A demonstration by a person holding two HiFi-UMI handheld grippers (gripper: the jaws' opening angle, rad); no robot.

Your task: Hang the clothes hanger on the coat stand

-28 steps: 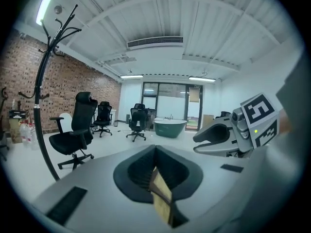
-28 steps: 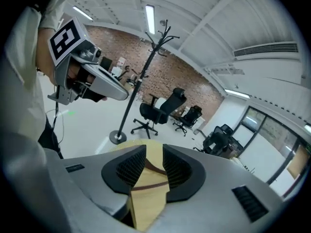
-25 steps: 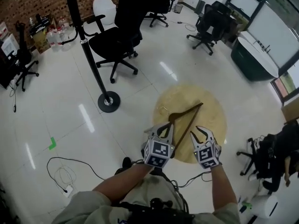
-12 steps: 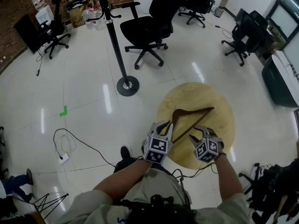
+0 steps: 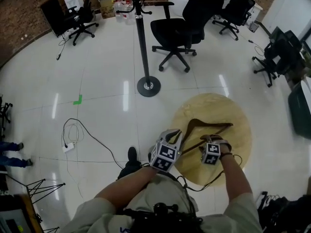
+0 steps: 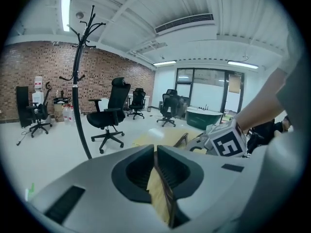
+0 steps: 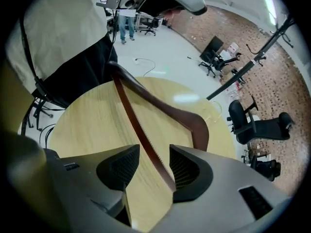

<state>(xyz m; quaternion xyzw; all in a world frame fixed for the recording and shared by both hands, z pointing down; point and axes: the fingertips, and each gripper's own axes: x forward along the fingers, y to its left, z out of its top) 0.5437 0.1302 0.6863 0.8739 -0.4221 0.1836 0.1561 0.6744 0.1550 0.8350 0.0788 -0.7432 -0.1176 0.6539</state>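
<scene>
A brown wooden clothes hanger (image 5: 210, 127) lies on the round pale wooden table (image 5: 233, 149). My left gripper (image 5: 173, 136) is at the hanger's left end. In the left gripper view its jaws (image 6: 155, 152) are closed on a thin brown strip of the hanger (image 6: 164, 191). My right gripper (image 5: 210, 141) points steeply down over the hanger's lower bar. Its jaws (image 7: 154, 152) have just been opening, and the toothed bar (image 7: 138, 125) runs between them, close against one pad. The black coat stand (image 5: 141, 38) rises from its round base (image 5: 148, 86) beyond the table.
Black office chairs (image 5: 182, 30) stand behind the coat stand and at the right (image 5: 277, 57). A cable with a power strip (image 5: 73, 135) lies on the white floor at left, near a green mark (image 5: 77, 100). A person's legs (image 5: 9, 149) show at the far left.
Both grippers have sunk toward the table. The right gripper rolled to point downward over the hanger's bar. The head view swung, so the coat stand now sits nearer the middle.
</scene>
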